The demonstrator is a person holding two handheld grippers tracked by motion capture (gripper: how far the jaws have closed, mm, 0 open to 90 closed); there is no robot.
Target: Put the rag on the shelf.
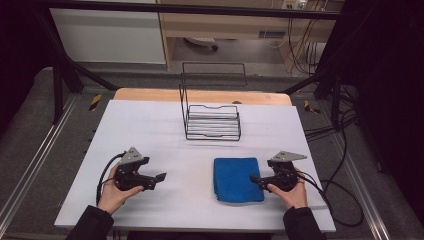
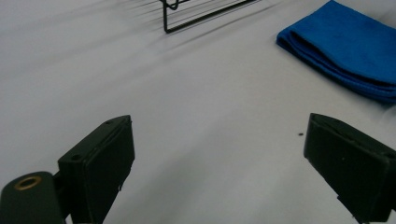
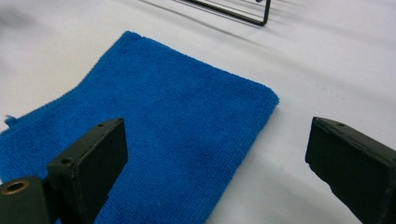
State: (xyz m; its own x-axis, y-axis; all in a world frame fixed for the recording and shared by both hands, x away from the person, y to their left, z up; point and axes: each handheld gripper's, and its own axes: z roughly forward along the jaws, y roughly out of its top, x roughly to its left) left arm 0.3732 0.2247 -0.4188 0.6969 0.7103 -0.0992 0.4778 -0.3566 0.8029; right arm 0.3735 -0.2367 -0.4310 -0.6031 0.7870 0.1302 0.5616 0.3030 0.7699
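High view: folded blue towel lies flat on the white table, just beside the right gripper; left gripper well apart. Both grippers gape wide, holding nothing. A wire rack stands behind, nothing between.

High view: from above the near table edge, facing forward and down, far off. Left gripper view: low over bare table, folded blue towel ahead-right of jaws. Right gripper view: close above that towel. Shared throughout: towel and wire rack beyond.
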